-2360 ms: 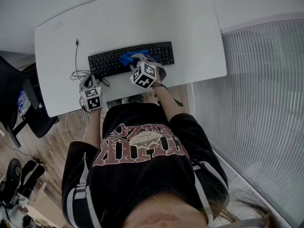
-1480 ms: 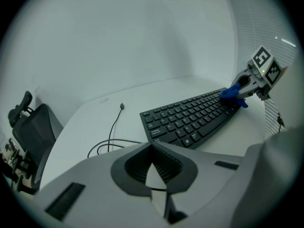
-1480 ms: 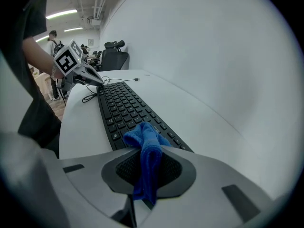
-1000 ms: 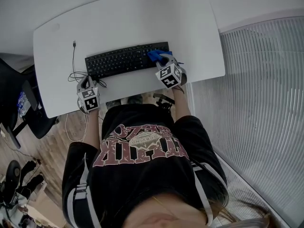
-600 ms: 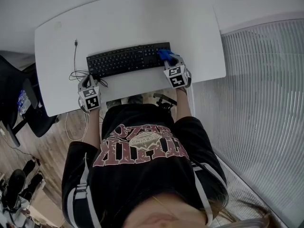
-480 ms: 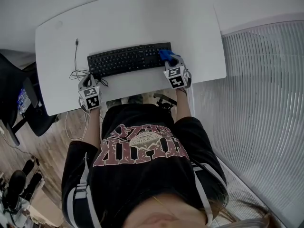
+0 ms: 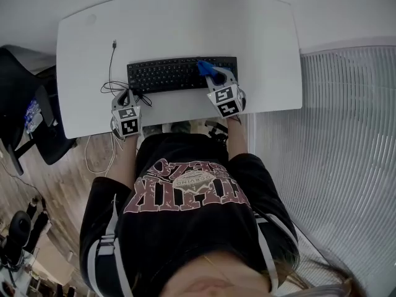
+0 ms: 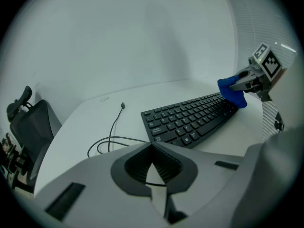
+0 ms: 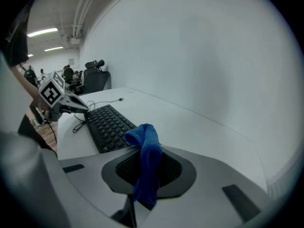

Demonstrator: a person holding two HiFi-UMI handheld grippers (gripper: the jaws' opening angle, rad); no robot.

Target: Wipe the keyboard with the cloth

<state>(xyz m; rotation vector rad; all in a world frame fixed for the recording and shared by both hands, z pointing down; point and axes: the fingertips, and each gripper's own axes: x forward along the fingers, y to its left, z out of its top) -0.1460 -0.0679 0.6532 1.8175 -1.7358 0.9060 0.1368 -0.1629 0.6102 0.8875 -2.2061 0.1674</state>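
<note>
Right tongs (image 7: 213, 77) grip the blue cloth (image 7: 203, 67), seemingly touching the right end of the keyboard (image 7: 170, 75); left tongs (image 8: 152, 163), clenched and empty, hover by the cable (image 7: 112, 73) over the bench (image 7: 185, 23).

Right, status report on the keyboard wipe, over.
Right gripper shut on cloth, at keyboard's right end. Left gripper shut, empty, beside cable.

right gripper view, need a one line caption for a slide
Right gripper shut on a blue cloth at the black keyboard on a white desk.
</note>
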